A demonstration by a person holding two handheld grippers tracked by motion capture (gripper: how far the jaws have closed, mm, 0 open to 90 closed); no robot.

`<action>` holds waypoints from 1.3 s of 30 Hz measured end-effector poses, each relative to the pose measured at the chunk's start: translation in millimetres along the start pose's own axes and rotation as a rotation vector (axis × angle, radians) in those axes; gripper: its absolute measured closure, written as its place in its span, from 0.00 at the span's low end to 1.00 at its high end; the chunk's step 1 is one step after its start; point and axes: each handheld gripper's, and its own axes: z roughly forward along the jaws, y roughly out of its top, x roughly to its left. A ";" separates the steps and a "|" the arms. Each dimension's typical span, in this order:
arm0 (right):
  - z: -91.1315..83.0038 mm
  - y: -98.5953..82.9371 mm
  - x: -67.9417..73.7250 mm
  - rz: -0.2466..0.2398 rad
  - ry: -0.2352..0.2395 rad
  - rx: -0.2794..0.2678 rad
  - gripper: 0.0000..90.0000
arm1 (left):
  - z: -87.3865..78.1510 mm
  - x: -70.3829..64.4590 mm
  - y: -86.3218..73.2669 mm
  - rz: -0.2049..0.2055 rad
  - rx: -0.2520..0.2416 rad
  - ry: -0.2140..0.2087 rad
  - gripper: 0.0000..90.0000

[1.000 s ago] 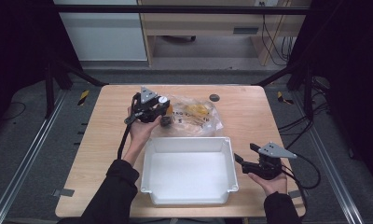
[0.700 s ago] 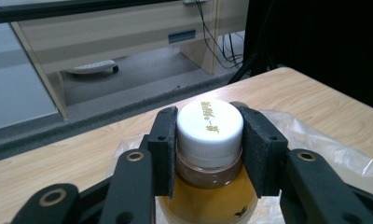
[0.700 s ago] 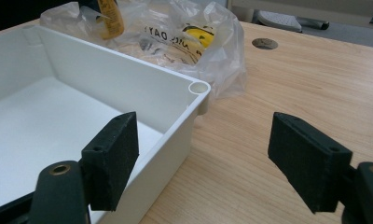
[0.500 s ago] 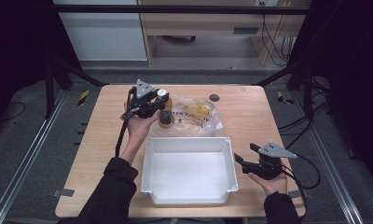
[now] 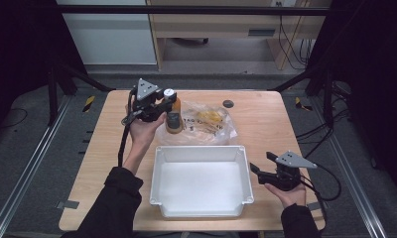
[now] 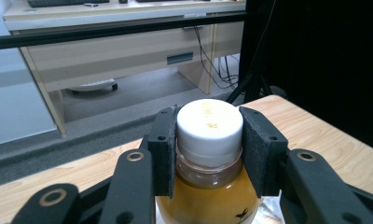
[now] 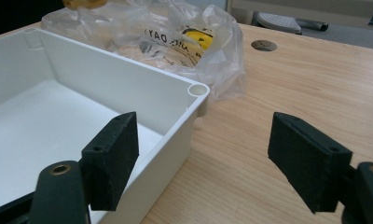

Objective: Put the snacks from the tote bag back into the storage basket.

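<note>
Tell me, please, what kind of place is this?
Probably a lab or office set up for recording: a wooden table inside a black frame, cables on the floor, and a desk behind.

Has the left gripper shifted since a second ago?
Yes. The left gripper, shut on the amber bottle, has moved away from the person, farther from the white bin rim.

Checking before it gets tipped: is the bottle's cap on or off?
On. The white cap sits on the bottle, with the left gripper shut on it.
</note>
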 end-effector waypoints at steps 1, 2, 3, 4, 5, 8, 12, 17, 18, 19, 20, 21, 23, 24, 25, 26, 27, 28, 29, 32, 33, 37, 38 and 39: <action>-0.1 0.0 0.1 0.001 0.000 0.001 0.27 | -2.0 -0.4 1.5 -0.002 -0.004 -0.001 0.66; -0.2 0.0 0.2 0.001 0.000 0.002 0.27 | -4.0 -0.9 3.1 0.000 -0.008 -0.004 0.66; -0.2 0.0 0.2 0.001 -0.001 0.001 0.27 | -6.1 -1.8 4.6 0.004 -0.011 -0.005 0.66; -0.2 0.0 0.2 0.000 -0.001 0.002 0.27 | -8.3 -2.7 6.1 0.008 -0.015 -0.006 0.66; -0.2 -0.1 0.2 0.001 -0.001 0.002 0.27 | -10.5 -3.7 7.5 0.011 -0.020 -0.007 0.66; -0.3 0.0 0.2 0.001 -0.002 0.001 0.27 | -16.6 -5.7 11.2 0.012 -0.037 -0.015 0.66; -0.9 0.1 0.6 0.006 -0.002 0.000 0.27 | -24.1 -9.4 15.5 0.016 -0.053 -0.022 0.66; -1.0 0.1 0.7 0.004 -0.002 0.000 0.27 | -34.2 -15.4 16.0 0.029 -0.064 -0.042 0.66; -1.0 0.0 0.7 0.002 -0.003 0.000 0.27 | -36.0 -16.7 15.4 0.029 -0.068 -0.048 0.66; -1.1 0.0 0.8 0.002 -0.003 0.000 0.27 | -37.8 -17.9 14.8 0.029 -0.068 -0.053 0.66; -1.1 0.1 0.7 0.000 -0.002 -0.003 0.27 | -39.3 -19.3 14.0 0.027 -0.070 -0.058 0.66; -1.2 0.1 0.6 -0.001 -0.002 -0.003 0.27 | -40.9 -20.3 13.2 0.027 -0.071 -0.063 0.66; -1.6 0.1 0.7 -0.006 -0.004 -0.003 0.27 | -43.8 -22.5 11.2 0.033 -0.073 -0.072 0.66; -1.8 0.2 0.6 -0.007 -0.005 -0.005 0.27 | -45.5 -23.7 10.1 0.039 -0.073 -0.075 0.66; -2.0 0.2 0.7 -0.006 -0.004 -0.005 0.27 | -47.2 -25.2 9.0 0.044 -0.071 -0.078 0.66; -1.9 0.2 0.7 -0.006 -0.005 -0.005 0.27 | -49.6 -27.3 7.2 0.056 -0.071 -0.081 0.66; -1.9 0.2 0.9 -0.006 -0.005 -0.004 0.27 | -51.2 -28.7 6.1 0.061 -0.072 -0.083 0.66; -2.0 0.2 1.0 -0.005 -0.005 -0.004 0.27 | -53.0 -30.2 4.2 0.062 -0.074 -0.087 0.66; -2.1 0.2 1.0 -0.004 -0.004 -0.004 0.27 | -54.8 -31.2 2.5 0.064 -0.072 -0.093 0.66; -2.4 0.3 1.2 -0.003 -0.004 -0.004 0.27 | -60.1 -34.3 -3.4 0.062 -0.069 -0.114 0.66; -2.4 0.3 1.3 -0.003 -0.004 -0.004 0.27 | -61.8 -35.5 -5.4 0.061 -0.070 -0.117 0.66; -2.4 0.3 1.7 -0.002 -0.005 -0.005 0.27 | -68.1 -39.6 -13.2 0.065 -0.068 -0.129 0.66; -2.4 0.3 1.7 -0.002 -0.005 -0.004 0.27 | -69.6 -40.6 -15.1 0.067 -0.067 -0.130 0.66; -2.4 0.3 1.8 -0.002 -0.005 -0.004 0.27 | -71.1 -41.4 -16.9 0.069 -0.066 -0.131 0.66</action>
